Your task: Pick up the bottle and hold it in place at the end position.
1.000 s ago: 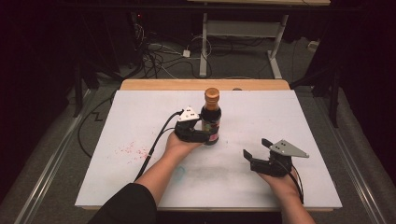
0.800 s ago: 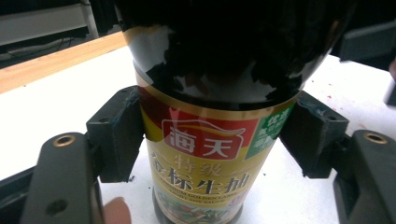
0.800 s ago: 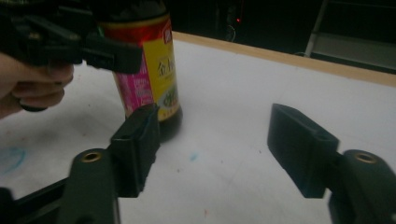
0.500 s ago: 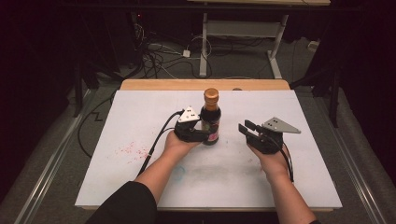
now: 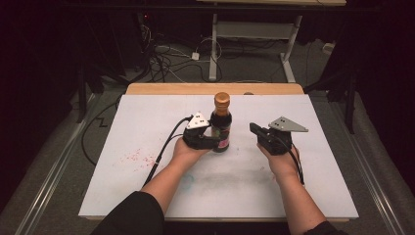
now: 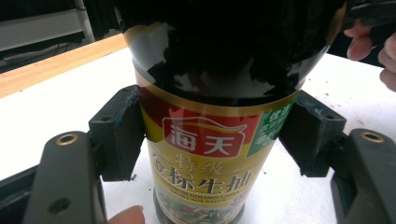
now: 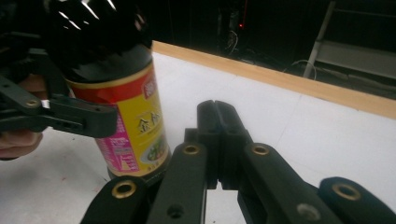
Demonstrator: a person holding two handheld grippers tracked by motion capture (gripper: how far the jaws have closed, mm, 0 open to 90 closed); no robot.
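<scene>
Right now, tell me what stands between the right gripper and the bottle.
Nothing visible: only bare white table lies between the shut right gripper and the sauce bottle, which the left gripper clamps at its label.

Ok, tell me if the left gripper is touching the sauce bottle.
Touching. In the left gripper view, the left gripper has both pads pressed against the sauce bottle label, with no gap on either side.

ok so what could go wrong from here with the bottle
1. The left claw pinches the sauce bottle low on its label, while the tall neck and cap rise well above; a sideways push could tip it.
2. The right claw is shut and empty beside the bottle; moving in closed, it may knock the glass rather than grasp.
3. The glossy label might slip between the pads.
</scene>
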